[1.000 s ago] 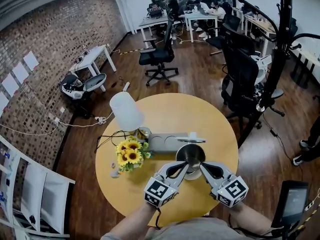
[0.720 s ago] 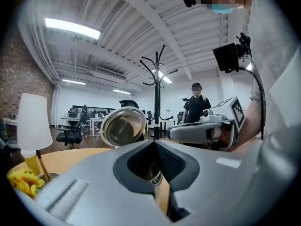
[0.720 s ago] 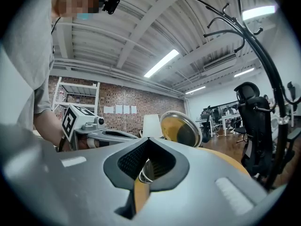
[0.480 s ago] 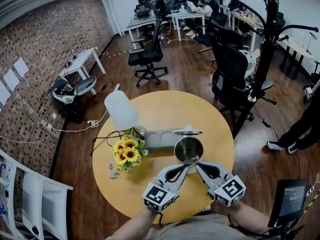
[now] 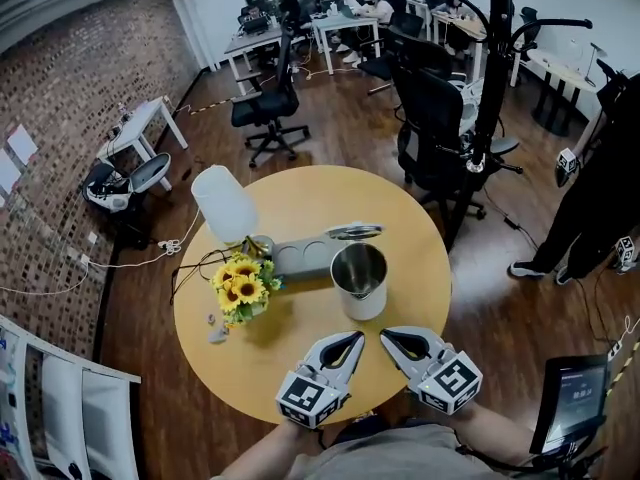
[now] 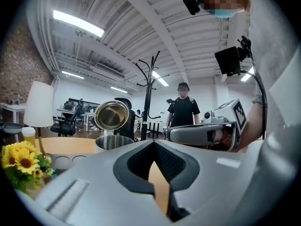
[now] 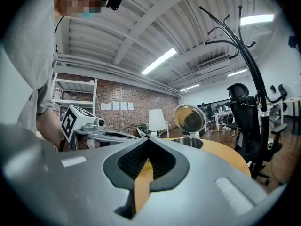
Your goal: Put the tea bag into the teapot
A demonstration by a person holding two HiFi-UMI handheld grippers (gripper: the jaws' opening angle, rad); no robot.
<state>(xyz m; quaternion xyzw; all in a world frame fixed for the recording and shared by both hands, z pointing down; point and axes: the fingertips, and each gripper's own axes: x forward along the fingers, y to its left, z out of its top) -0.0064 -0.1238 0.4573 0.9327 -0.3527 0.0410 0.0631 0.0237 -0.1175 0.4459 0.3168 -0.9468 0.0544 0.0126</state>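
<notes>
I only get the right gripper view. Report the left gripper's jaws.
Observer: The left gripper is shut, with nothing between its jaws.
Operator: Now find me the tea bag.
Observer: No tea bag shows in any view.
Operator: Tell me what stands left of the teapot.
Observer: In the head view, sunflowers stand left of the teapot. A person in black stands right of the table.
</notes>
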